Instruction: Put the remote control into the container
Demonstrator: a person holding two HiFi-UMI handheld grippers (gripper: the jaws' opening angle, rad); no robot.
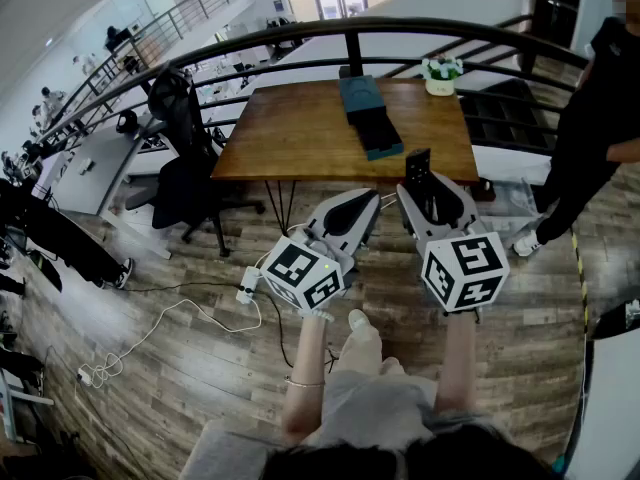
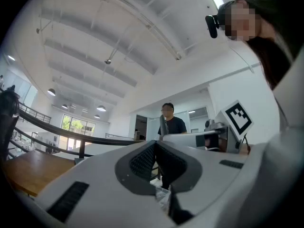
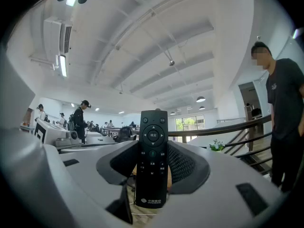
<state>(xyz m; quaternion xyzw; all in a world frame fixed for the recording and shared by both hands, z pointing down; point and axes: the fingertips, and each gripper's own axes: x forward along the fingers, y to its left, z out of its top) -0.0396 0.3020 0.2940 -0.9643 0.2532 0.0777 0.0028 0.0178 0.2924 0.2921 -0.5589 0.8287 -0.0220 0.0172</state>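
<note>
A black remote control (image 3: 152, 158), slim and rectangular, has a round ring of navigation buttons near its far end, rows of small buttons below that, and a small white logo at its near end. It sits gripped between the two dark ribbed pads of the right gripper (image 3: 153, 145), which clamp its long edges. Its long axis runs along the jaws. The button face is turned up towards the gripper's camera, and the button end sticks out past the fingertips, pointing ahead to the wooden table (image 1: 290, 138).

In the head view the remote control (image 1: 418, 165) hangs in the air over the plank floor, short of the table's near edge. The container (image 1: 368, 116) (a long, dark teal box) lies on the table, well apart from it.

The right gripper (image 1: 428, 183) is held about level on an outstretched forearm. The left gripper (image 1: 365, 200) is just beside it, angled slightly inward. Its jaws are pressed together with nothing between them.
</note>
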